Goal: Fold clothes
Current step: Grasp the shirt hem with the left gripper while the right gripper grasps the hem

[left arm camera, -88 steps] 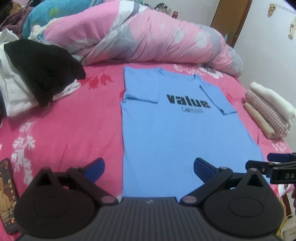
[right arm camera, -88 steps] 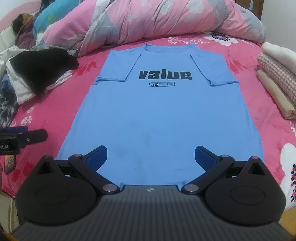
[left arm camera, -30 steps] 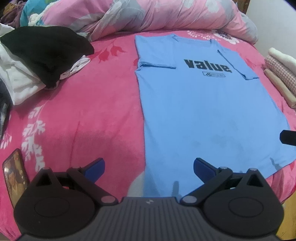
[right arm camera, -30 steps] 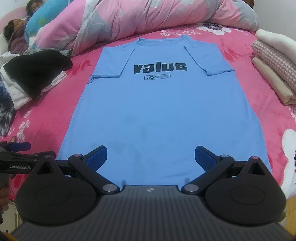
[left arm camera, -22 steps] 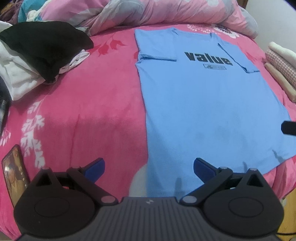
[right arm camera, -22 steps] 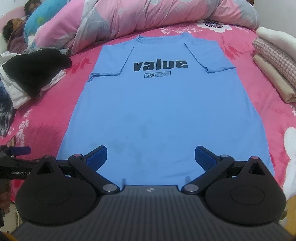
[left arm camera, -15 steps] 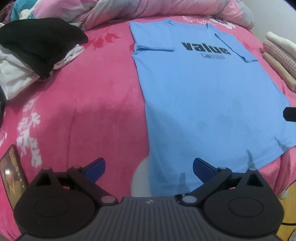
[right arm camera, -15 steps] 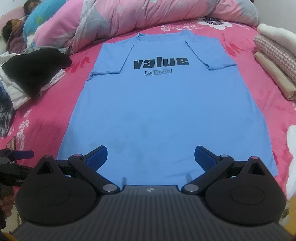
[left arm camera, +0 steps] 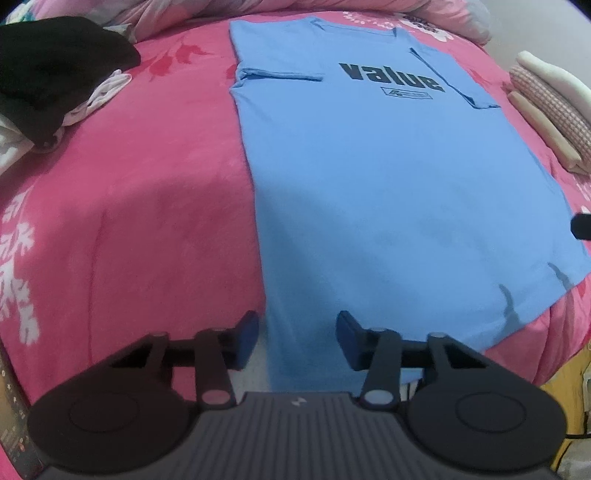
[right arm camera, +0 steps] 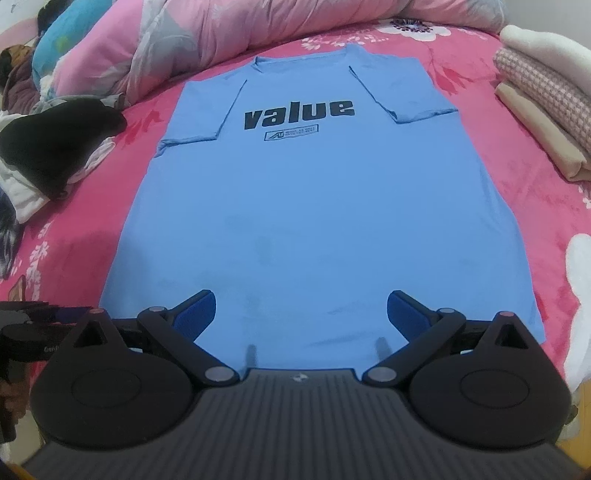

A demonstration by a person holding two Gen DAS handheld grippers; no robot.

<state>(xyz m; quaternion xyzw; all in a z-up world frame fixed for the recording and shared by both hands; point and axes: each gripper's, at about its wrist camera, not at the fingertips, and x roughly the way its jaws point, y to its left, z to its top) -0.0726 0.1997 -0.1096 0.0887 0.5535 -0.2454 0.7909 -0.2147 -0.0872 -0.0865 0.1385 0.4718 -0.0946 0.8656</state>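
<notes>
A light blue T-shirt [left arm camera: 388, 177] printed "value" lies flat on the pink bed cover [left arm camera: 140, 206], both sleeves folded inward. My left gripper [left arm camera: 297, 338] hangs low over the shirt's near left corner. Its jaws are closing, with the shirt's left edge and hem between the blue pads and a gap still showing on both sides. My right gripper [right arm camera: 299, 314] stands open just above the hem of the T-shirt [right arm camera: 314, 206], right of the middle, holding nothing. The right gripper's tip [left arm camera: 581, 227] shows at the left view's right edge.
A black and white clothes heap [right arm camera: 51, 158] lies at the left. Folded clothes [right arm camera: 546, 103] are stacked at the right. A rolled pink duvet [right arm camera: 258, 29] runs along the back. The bed's near edge is right under both grippers.
My left gripper has sunk toward the shirt's near left corner and its jaws have narrowed from wide open. The right gripper has edged closer to the hem and stays open.
</notes>
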